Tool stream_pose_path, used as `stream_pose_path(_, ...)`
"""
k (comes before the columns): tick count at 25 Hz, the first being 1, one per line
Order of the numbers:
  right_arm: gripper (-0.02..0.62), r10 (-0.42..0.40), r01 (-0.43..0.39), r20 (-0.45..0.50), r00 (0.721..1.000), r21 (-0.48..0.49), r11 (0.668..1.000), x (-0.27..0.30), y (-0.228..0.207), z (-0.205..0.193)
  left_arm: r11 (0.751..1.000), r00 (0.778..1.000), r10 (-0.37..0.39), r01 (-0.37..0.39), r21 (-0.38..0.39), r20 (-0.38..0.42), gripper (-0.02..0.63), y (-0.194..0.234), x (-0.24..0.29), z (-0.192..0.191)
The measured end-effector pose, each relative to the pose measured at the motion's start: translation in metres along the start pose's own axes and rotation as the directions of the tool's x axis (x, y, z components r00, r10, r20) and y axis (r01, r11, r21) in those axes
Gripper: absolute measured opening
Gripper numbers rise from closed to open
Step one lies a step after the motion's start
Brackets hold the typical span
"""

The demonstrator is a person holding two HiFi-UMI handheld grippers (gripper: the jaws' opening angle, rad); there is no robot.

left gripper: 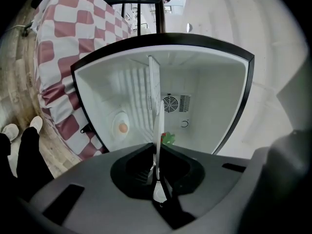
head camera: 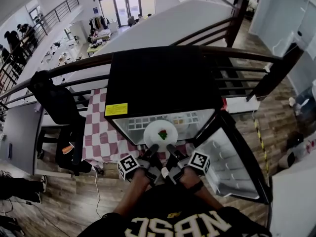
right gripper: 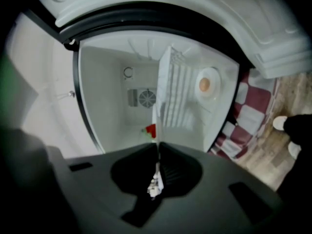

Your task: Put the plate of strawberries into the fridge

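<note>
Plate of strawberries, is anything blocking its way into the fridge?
No, nothing visible does. The door of the fridge is swung open to the side. The plate, held by the left gripper and right gripper, is at the opening. Inside looks bare, with only a fan grille at the back.

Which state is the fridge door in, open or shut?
Open. The fridge door stands swung out to one side with its inner racks showing, and both gripper views look straight into the white fridge interior.
</note>
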State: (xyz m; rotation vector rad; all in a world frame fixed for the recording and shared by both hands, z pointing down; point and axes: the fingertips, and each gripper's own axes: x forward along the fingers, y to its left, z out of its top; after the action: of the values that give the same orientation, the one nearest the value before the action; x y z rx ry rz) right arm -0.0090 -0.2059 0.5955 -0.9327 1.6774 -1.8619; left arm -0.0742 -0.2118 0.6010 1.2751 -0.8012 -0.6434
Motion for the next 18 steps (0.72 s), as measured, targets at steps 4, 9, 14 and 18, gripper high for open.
stream_pose_path(4,0.031,0.006,-0.006,0.004,1.0,0.017,1.0,0.009,0.002,0.011,1.0,1.0,0.008,-0.008,0.018,0.001,0.037,0.0,0.013,0.008)
stream_pose_path(9,0.031,-0.019,0.019,0.0,1.0,0.044,0.999,0.023,0.001,0.021,1.0,1.0,0.021,-0.022,0.005,0.009,0.037,-0.003,0.027,0.02)
stream_pose_path(14,0.032,-0.002,0.002,-0.003,1.0,0.057,0.998,0.036,0.001,0.033,1.0,1.0,0.024,-0.024,0.004,0.018,0.037,-0.002,0.04,0.028)
stream_pose_path(18,0.031,-0.007,0.008,-0.012,1.0,0.059,0.998,0.043,0.004,0.037,1.0,0.999,0.021,-0.021,0.004,0.031,0.037,0.0,0.045,0.036)
